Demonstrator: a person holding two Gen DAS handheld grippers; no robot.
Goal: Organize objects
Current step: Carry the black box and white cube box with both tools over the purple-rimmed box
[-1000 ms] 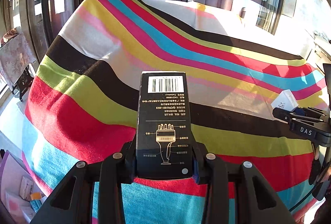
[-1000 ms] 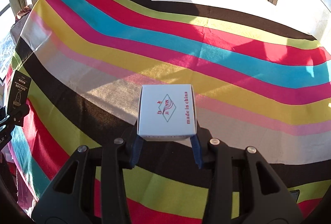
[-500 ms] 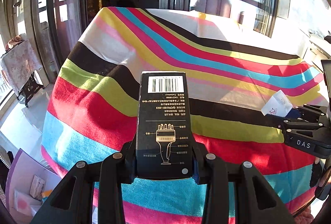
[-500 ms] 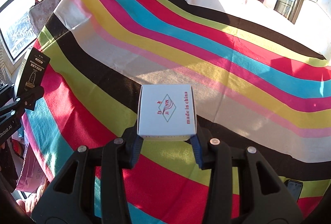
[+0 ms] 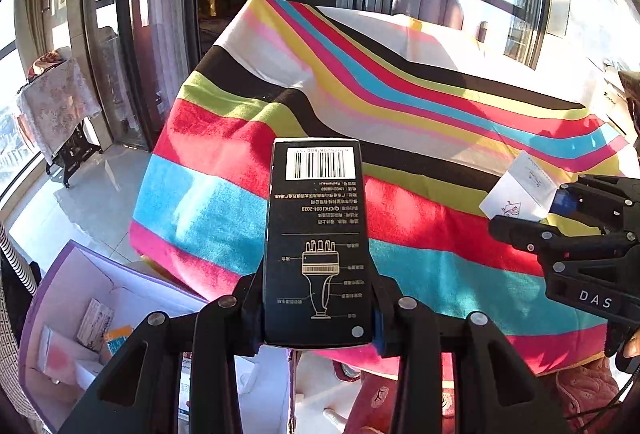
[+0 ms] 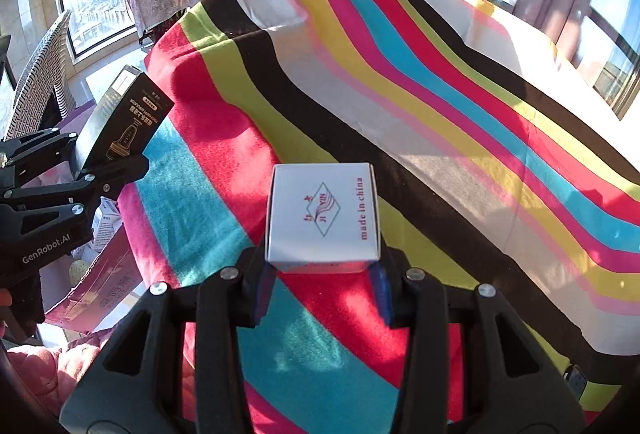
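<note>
My left gripper [image 5: 318,308] is shut on a tall black box [image 5: 318,234] with a barcode label and a gold drawing, held in the air off the near edge of the striped table [image 5: 400,121]. It also shows in the right wrist view [image 6: 120,125]. My right gripper [image 6: 322,274] is shut on a small white box [image 6: 322,213] printed "made in china", held above the table's near edge. The white box also shows at the right of the left wrist view [image 5: 516,187].
An open purple-edged carton [image 5: 72,318] with small packages inside stands on the floor at lower left. A pink carton [image 6: 100,282] sits below the table edge. A wicker chair [image 6: 38,73] and a draped side table [image 5: 56,101] stand near the windows.
Both grippers have pulled back and up from the table with their boxes. The table's near edge and the floor cartons have come into view.
</note>
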